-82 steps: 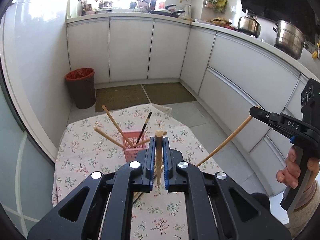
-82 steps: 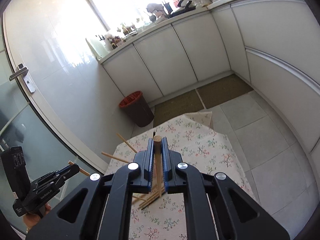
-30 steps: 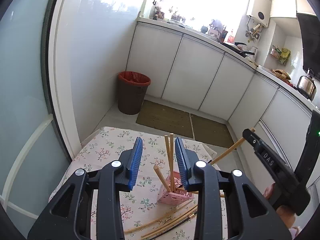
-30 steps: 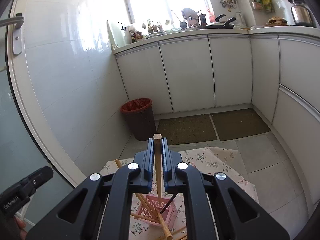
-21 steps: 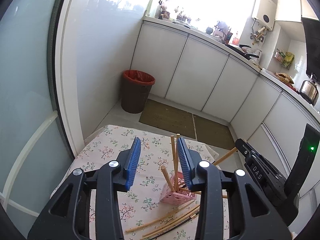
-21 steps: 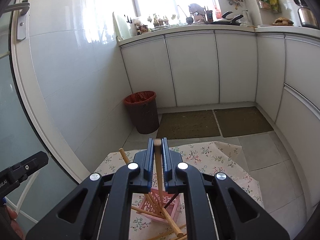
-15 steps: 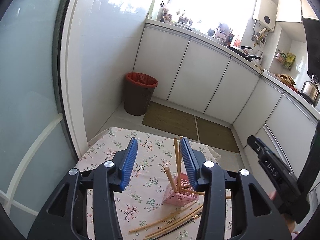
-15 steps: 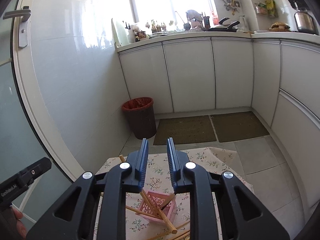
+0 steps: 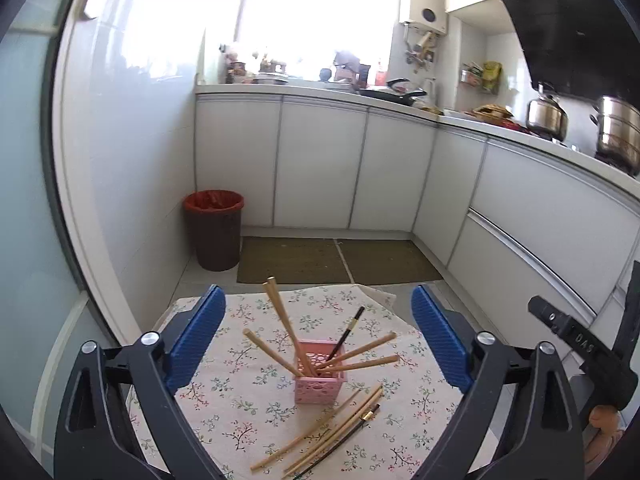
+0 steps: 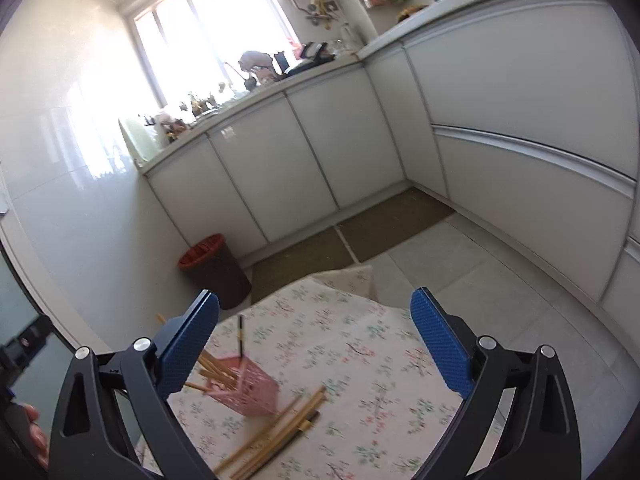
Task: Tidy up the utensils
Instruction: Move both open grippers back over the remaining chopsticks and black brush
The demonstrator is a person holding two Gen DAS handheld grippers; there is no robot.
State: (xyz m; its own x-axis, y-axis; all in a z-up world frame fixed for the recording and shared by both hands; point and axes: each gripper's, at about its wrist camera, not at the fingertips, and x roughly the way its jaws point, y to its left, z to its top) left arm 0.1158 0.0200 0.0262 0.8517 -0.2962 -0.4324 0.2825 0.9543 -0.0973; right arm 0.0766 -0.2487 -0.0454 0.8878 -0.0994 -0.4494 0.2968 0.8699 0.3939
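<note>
A small pink basket (image 9: 319, 383) stands on the floral tablecloth (image 9: 248, 376) with several wooden chopsticks (image 9: 280, 312) and one black chopstick (image 9: 347, 332) leaning out of it. Several more chopsticks (image 9: 328, 436) lie loose on the cloth in front of it. My left gripper (image 9: 318, 340) is wide open and empty above the basket. My right gripper (image 10: 314, 352) is wide open and empty; its view shows the basket (image 10: 250, 390) at lower left and the loose chopsticks (image 10: 276, 428) beside it. The right gripper's body (image 9: 580, 352) shows at the right of the left wrist view.
The table is small; its far edge drops to a tiled floor with brown mats (image 9: 292, 260). A brown bin with a red liner (image 9: 214, 232) stands by the white cabinets (image 9: 320, 164). Pots (image 9: 616, 132) sit on the counter at right.
The right gripper let go of its wooden chopstick, which now stands in the basket, and opened wide. The left gripper opened wider and both pulled back from the basket.
</note>
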